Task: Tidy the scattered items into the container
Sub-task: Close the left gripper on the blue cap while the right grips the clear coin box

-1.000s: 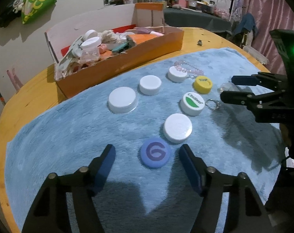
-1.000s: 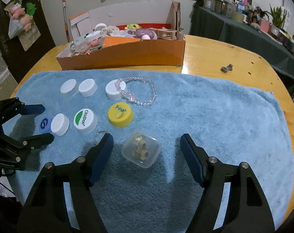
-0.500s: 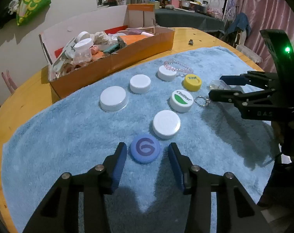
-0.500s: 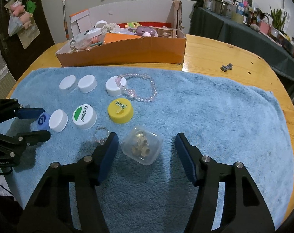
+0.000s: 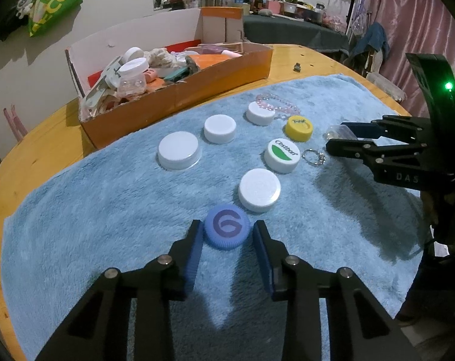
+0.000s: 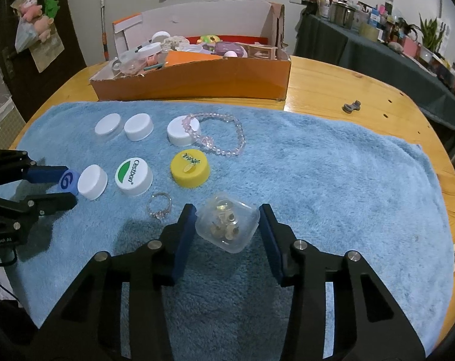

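Note:
Several bottle caps lie on a blue towel [image 5: 77,225]. My left gripper [image 5: 227,234] straddles a blue cap [image 5: 227,231] marked with a G; its pads sit against or nearly against the cap's sides. My right gripper [image 6: 227,219] straddles a small clear plastic box [image 6: 227,225] of trinkets, with small gaps on both sides. An orange cardboard box [image 5: 179,102] full of items stands at the back of the table. It also shows in the right wrist view [image 6: 197,81].
White caps [image 5: 259,189], a green-and-white cap [image 5: 282,155], a yellow cap [image 6: 190,170], a pink bead bracelet [image 6: 224,138] and a ring [image 6: 159,207] lie on the towel. A small grey part [image 6: 351,106] sits on the wooden table [image 6: 332,90].
Both grippers have narrowed steadily. The left one has closed in around the blue cap; the right one has moved forward around the clear box.

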